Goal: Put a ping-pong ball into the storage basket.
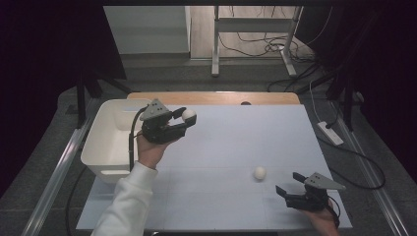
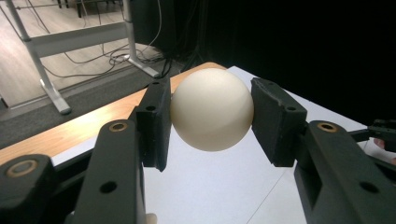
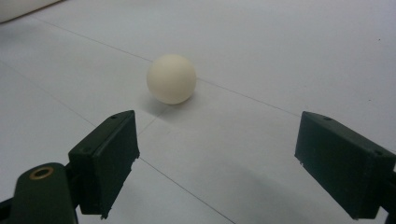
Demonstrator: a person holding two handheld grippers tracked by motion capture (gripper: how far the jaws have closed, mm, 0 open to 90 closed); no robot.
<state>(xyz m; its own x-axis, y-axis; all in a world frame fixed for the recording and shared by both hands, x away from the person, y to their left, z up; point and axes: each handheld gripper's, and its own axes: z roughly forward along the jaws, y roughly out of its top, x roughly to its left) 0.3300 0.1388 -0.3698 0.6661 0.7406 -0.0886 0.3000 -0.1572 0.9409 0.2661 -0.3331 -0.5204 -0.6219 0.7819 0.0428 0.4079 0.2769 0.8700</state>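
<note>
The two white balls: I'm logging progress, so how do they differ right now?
The held ball is clamped between the left gripper pads, lifted beside the white bin; the loose ball rests on the table. The right gripper is open, short of the loose ball. Both are plain, cream-white and round.

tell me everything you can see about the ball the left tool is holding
The held ball is a plain, smooth, matte cream-white sphere, unmarked and undamaged as far as it shows. It sits clamped between the left tool's two black pads, touching only them, lifted above the table just right of the white bin.
</note>
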